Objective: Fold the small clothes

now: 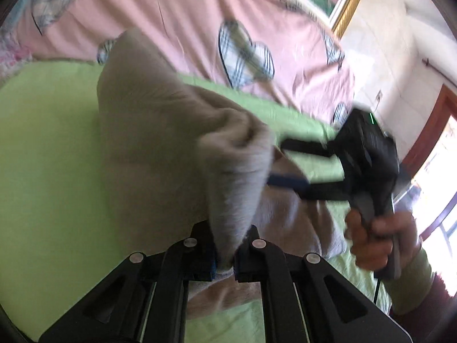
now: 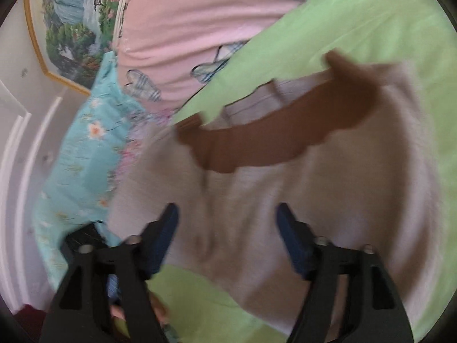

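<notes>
The small garment (image 1: 160, 131), a beige-grey piece with a brown band (image 2: 274, 131) at one edge, lies partly on the green sheet (image 1: 48, 143) of the bed and is partly lifted. The left tool (image 1: 224, 260) is closed on a bunch of its fabric, and the cloth rises from the jaws in a soft peak. The right tool (image 2: 227, 228) is open; its jaws stand wide above the garment and no pad presses on the cloth. In the left wrist view this right tool (image 1: 274, 165) is held by a hand (image 1: 380, 237) and its fingers reach toward the raised fold.

The garment looks light and very soft. It drapes and wrinkles at once, so I think it will not keep a shape without support. It does not seem slippery or fragile. A good place to hold is a hem or a corner, for example near the brown band, because a pinch in the middle only makes a bunch.

Both views are blurred. What kind of garment it is I cannot tell, since its full outline is cut off by the tools and the frame edge. The part under the lifted fold is hidden. Behind lie a pink cover with hearts (image 1: 200, 14) and a blue flowered cloth (image 2: 85, 154).
</notes>
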A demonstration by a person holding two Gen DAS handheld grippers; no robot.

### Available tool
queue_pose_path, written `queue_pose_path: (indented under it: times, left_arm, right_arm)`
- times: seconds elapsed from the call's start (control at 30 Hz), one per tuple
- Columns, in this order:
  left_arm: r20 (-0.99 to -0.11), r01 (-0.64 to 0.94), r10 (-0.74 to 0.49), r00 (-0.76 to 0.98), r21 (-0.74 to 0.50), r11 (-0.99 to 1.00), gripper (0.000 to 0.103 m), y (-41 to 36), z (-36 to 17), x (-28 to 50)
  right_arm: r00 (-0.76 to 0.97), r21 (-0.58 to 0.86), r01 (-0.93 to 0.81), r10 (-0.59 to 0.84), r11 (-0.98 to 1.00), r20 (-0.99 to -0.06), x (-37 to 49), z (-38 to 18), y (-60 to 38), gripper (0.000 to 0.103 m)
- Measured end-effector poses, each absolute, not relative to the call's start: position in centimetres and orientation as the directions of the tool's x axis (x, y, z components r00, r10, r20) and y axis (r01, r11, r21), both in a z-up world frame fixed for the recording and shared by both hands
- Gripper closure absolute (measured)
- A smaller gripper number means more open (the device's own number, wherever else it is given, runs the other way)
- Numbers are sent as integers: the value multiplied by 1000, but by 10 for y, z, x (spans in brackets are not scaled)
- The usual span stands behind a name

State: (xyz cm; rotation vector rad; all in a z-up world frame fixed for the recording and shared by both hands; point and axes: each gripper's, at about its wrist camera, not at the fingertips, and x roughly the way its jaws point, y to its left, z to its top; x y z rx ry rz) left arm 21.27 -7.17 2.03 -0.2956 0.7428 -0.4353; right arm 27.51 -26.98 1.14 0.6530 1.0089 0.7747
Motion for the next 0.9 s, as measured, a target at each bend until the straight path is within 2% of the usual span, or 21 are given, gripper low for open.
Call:
queue_pose_path:
  times: [0.1,0.23,0.37,0.4,0.43,0.47,0.5,0.6,0.77,0.9]
  left_arm:
    - [-607,279,-485,630,-405,870,98,-82,9,217]
    - [-631,297,-466,621,-361,884,98,-91,4,219]
    - [-639,307,-454,622,-334,891,98,-95,4,218]
    - [-642,308,-450,621,-328,893,98,-96,4,218]
    - [-646,307,-444,621,-321,896,98,-98,4,219]
    - [-647,305,-440,623,-317,898,98,-90,5,214]
    - [-646,305,-438,625,-314,899,98,-88,6,211]
    - [-636,326,-456,623,-319,890,97,-93,19,206]
    - [-593,417,-533,603,-336,845,97,-130,40,198]
    - [-593,471,-584,554,-356,807,96,-174,33,203]
  right_arm:
    - [260,788,-270,830,553,-494,296,7,-249,28]
    - [144,848,-284,894,447,-424,329,-5,-219,24]
    - [136,790,-315,849,526,-511,358,-7,-189,23]
    - [144,768,-335,835,546,-531,364,-6,-181,28]
    - [151,750,-350,824,561,-546,371,-6,-173,37]
    - [146,745,-356,821,564,-551,377,-5,-168,64]
    - [141,745,-359,822,562,-552,381,-3,-163,79]
    - [173,708,-406,809,578,-561,377,14,-163,86]
    - [271,663,-451,800,597,-536,355,51,-216,87]
    - [350,646,-389,753,657,-556,345,48,-280,87]
